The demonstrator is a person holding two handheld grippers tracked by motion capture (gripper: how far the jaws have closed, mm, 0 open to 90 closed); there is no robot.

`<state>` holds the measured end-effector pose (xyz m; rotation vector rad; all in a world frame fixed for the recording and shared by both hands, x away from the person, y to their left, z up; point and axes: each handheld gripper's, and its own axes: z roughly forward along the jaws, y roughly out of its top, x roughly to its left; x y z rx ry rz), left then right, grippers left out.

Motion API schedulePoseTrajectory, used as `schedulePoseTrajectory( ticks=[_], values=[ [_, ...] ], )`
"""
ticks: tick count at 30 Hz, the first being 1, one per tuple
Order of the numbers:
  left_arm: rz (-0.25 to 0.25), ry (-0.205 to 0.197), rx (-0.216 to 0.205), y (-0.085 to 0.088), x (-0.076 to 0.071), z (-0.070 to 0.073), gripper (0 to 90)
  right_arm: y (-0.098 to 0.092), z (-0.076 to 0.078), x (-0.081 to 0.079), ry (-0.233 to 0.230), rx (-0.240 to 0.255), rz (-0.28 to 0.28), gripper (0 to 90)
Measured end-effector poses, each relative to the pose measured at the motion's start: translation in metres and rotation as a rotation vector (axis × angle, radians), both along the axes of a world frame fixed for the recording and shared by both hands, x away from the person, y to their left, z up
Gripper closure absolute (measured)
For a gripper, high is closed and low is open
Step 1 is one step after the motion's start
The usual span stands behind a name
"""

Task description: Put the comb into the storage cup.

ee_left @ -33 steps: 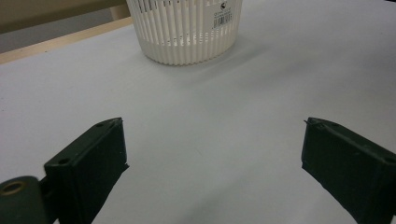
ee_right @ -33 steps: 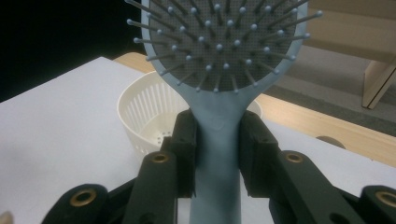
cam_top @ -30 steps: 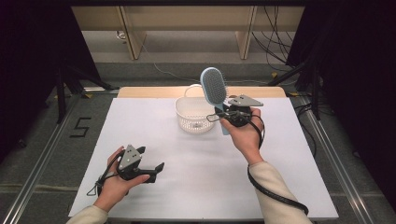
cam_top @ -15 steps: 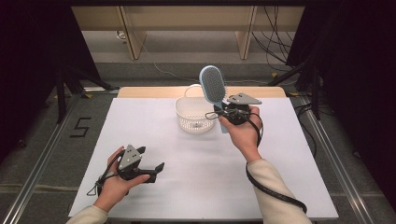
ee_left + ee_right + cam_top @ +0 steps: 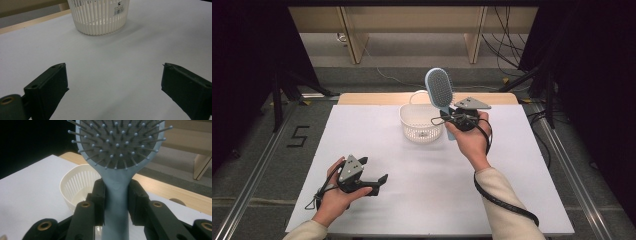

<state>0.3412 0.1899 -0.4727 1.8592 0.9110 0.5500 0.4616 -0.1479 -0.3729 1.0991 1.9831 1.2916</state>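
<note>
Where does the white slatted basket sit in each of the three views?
High view: the basket stands upper centre on the white table cover, just left of the right gripper holding the blue hairbrush.
Left gripper view: top centre, beyond the open jaws.
Right gripper view: lower left, behind the brush handle.
Shared landmark: the white table cover.

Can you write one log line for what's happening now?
right gripper: shut on brush, beside basket | left gripper: open, holding nothing
</note>
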Motion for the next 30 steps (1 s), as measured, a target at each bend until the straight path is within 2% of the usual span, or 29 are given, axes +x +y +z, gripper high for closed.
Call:
schedulePoseTrajectory(
  ticks=[30],
  values=[
    [0.002,0.002,-0.002,0.0003,0.0001,0.0000,6.4,0.0078,0.0045,0.0079,-0.009,0.007,-0.001,70.6]
  ],
)
